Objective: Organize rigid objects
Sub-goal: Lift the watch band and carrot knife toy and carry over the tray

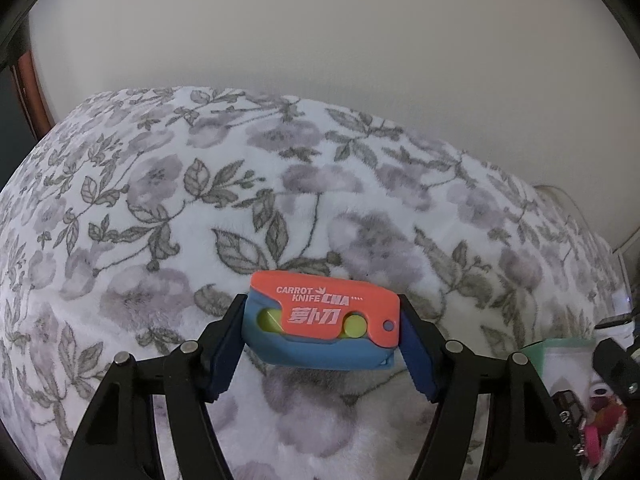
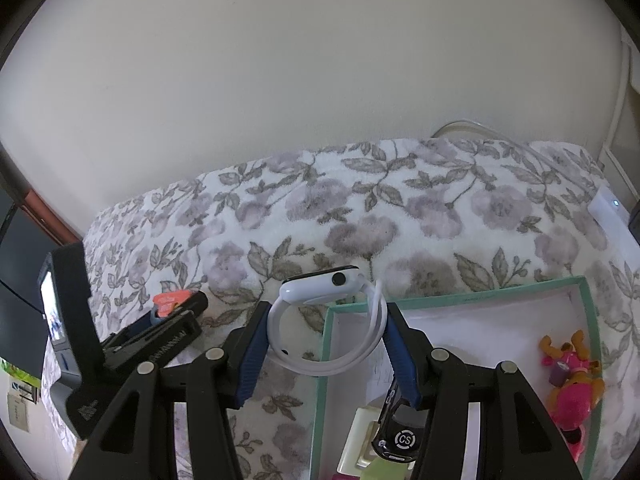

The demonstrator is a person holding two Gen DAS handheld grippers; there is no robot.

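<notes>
An orange and blue toy carrot knife (image 1: 320, 316) sits crosswise between the blue pads of my left gripper (image 1: 322, 308), which is shut on its two ends just above the floral blanket (image 1: 180, 184). In the right wrist view the same toy (image 2: 170, 302) and the left gripper (image 2: 180, 312) show at the left. My right gripper (image 2: 326, 314) is shut on the looped band of a white smartwatch (image 2: 320, 282), held over the near-left corner of a mint-green box (image 2: 460, 294).
The box holds a pink toy figure (image 2: 572, 384), a black object marked CS (image 2: 400, 428) and a pale card. Its corner (image 1: 560, 346) shows at the left view's right edge. A white device (image 2: 608, 208) lies at the far right, and a wall stands behind the blanket.
</notes>
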